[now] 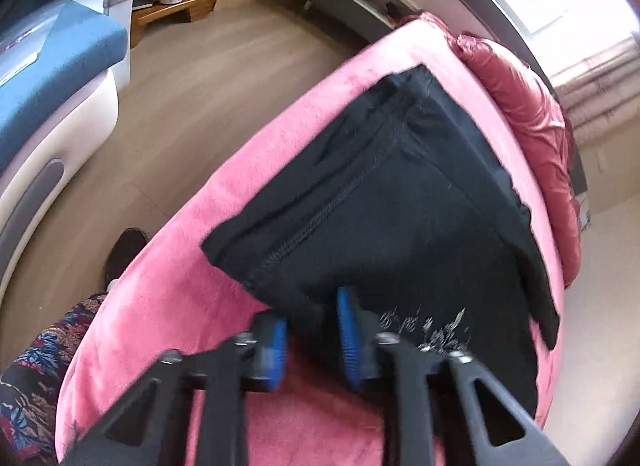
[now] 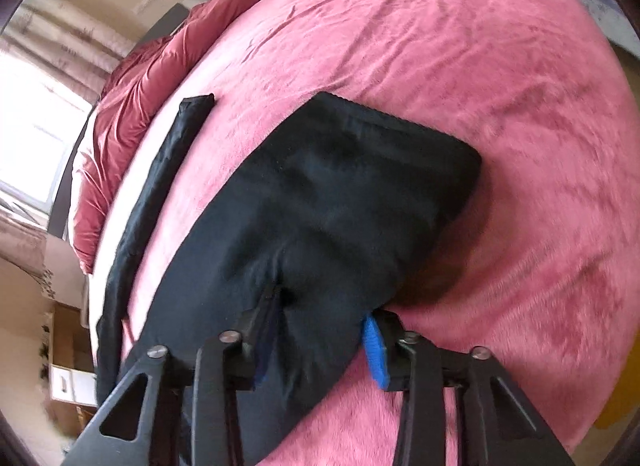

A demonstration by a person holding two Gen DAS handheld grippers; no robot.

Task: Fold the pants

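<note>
Black pants [image 1: 400, 193] lie on a pink plush bed cover [image 1: 176, 290], partly folded, with a stitched seam showing. My left gripper [image 1: 312, 334] has its blue pads apart, and the near edge of the pants hangs between them. In the right wrist view the pants [image 2: 340, 193] are lifted at the near edge, casting a shadow on the cover [image 2: 500, 85]. My right gripper [image 2: 320, 342] has a thick fold of the pants between its fingers; one blue pad [image 2: 374, 350] shows. A loose black strip [image 2: 160, 173] of the garment lies to the left.
A dark red quilt [image 1: 532, 113] is bunched along the far side of the bed, also in the right wrist view [image 2: 132, 105]. Wooden floor [image 1: 200, 77], a blue-topped unit [image 1: 60, 77] and a low wooden shelf [image 1: 176, 5] lie left of the bed. A bright window [image 2: 32, 117] is beyond.
</note>
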